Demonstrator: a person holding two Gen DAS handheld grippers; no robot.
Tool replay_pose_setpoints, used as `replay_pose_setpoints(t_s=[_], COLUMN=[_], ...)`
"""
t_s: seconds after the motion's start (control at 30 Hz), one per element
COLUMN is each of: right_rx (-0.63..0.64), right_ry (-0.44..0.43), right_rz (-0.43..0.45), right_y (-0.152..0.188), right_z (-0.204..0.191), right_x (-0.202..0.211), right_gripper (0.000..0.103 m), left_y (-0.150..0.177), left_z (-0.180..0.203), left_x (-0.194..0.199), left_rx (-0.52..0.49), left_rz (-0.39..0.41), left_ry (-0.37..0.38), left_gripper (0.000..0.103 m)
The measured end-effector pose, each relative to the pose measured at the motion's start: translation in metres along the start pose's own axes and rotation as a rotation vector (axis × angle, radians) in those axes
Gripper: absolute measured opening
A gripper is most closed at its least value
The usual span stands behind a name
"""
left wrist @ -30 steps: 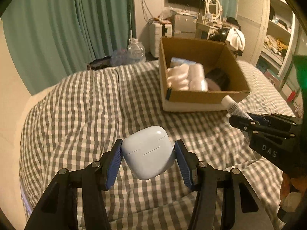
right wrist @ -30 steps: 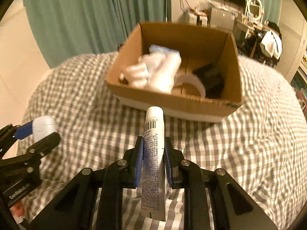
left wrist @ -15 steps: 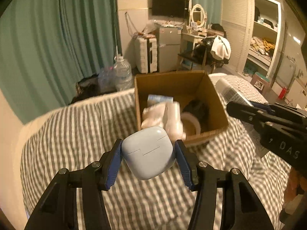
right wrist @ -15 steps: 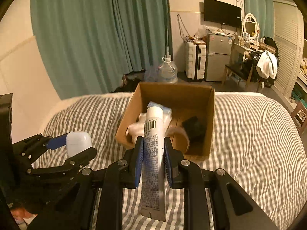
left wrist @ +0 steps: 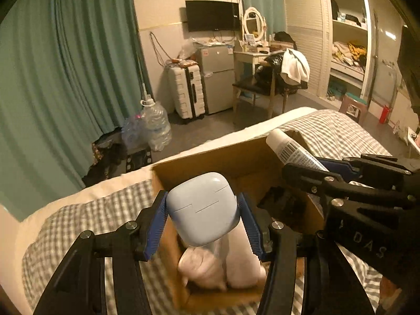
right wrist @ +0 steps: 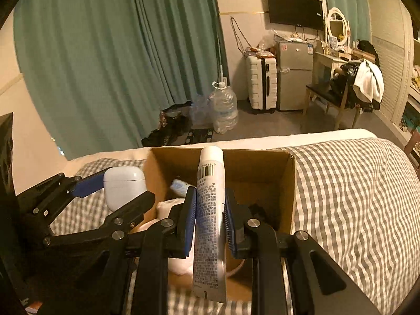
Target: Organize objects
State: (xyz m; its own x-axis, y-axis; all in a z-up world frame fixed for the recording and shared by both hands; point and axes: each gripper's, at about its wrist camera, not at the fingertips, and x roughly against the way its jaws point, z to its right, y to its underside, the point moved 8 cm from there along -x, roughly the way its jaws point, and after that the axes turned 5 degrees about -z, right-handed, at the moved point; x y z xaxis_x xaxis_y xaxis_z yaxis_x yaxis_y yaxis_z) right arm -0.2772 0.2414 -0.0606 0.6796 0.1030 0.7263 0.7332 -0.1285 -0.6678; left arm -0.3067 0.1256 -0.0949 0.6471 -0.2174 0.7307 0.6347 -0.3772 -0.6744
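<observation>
**Both grippers arrive over the box, loads still in hand**

The left gripper (left wrist: pixel 203 219) stays clamped on a pale blue earbud case (left wrist: pixel 202 207), and the right gripper (right wrist: pixel 210 216) stays clamped on a white tube (right wrist: pixel 210 210) with a barcode near its cap. In the last second the 2 tools have travelled from above the checked bedspread (right wrist: pixel 354 197) to a position over the open cardboard box (right wrist: pixel 262 168), which now fills the lower centre of both wrist views rather than sitting well ahead of them. The earbud case hangs above the box's left side, over a white wrapped bundle (left wrist: pixel 210 265) already inside. The tube, upright between the blue pads (right wrist: pixel 191 218), hangs above the middle, with a dark object (left wrist: pixel 286 204) lying toward the right wall. Neither load has been released. Judging from this, the carry is nearly over and only the drop remains; letting go from this height could send the case bouncing off the soft bundle.
</observation>
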Motion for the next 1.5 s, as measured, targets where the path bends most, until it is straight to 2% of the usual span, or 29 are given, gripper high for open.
replay_pose_setpoints(t_s=[0.17, 0.27, 0.5, 0.53, 0.57, 0.6, 0.67, 0.73, 0.8, 0.87, 1.07, 1.2, 1.33, 1.5], right_rx=[-0.011, -0.041, -0.082, -0.089, -0.093, -0.095, -0.095, -0.092, -0.095, -0.110, -0.125, -0.099, -0.062, -0.028], right_ry=[0.048, 0.042, -0.015, -0.013, -0.013, -0.014, -0.012, -0.005, 0.004, 0.021, 0.008, 0.017, 0.045, 0.102], right_rz=[-0.046, -0.074, -0.063, -0.058, -0.048, -0.040, -0.005, 0.023, 0.054, 0.091, 0.187, 0.255, 0.326, 0.382], right_y=[0.005, 0.014, 0.017, 0.016, 0.013, 0.011, 0.006, -0.001, -0.007, -0.014, -0.022, -0.020, -0.019, -0.012], right_z=[0.026, 0.036, 0.044, 0.045, 0.045, 0.044, 0.040, 0.036, 0.033, 0.031, 0.016, 0.004, 0.001, 0.004], right_x=[-0.046, -0.065, -0.065, -0.061, -0.053, -0.048, -0.028, -0.009, 0.013, 0.036, 0.110, 0.162, 0.209, 0.243], right_gripper=[0.020, 0.020, 0.022, 0.030, 0.040, 0.046, 0.064, 0.069, 0.074, 0.087, 0.092, 0.095, 0.099, 0.101], left_y=[0.012, 0.024, 0.033, 0.033, 0.031, 0.028, 0.021, 0.013, 0.007, 0.000, -0.006, -0.012, -0.012, -0.007], left_z=[0.010, 0.012, 0.008, 0.006, 0.004, 0.001, -0.002, -0.003, -0.007, -0.011, -0.026, -0.033, -0.037, -0.040], left_x=[-0.045, -0.064, -0.059, -0.053, -0.046, -0.036, -0.013, 0.005, 0.029, 0.053, 0.123, 0.173, 0.215, 0.247], left_rx=[-0.019, -0.017, 0.024, 0.031, 0.037, 0.040, 0.039, 0.034, 0.037, 0.044, 0.084, 0.115, 0.154, 0.189], left_rz=[-0.055, -0.091, -0.120, -0.114, -0.105, -0.091, -0.054, -0.037, -0.007, 0.029, 0.100, 0.176, 0.243, 0.313], left_ry=[0.012, 0.019, 0.065, 0.069, 0.066, 0.053, 0.028, 0.013, -0.015, -0.024, -0.068, -0.094, -0.139, -0.189], left_gripper=[0.056, 0.056, 0.058, 0.060, 0.071, 0.082, 0.086, 0.089, 0.096, 0.097, 0.100, 0.103, 0.103, 0.103])
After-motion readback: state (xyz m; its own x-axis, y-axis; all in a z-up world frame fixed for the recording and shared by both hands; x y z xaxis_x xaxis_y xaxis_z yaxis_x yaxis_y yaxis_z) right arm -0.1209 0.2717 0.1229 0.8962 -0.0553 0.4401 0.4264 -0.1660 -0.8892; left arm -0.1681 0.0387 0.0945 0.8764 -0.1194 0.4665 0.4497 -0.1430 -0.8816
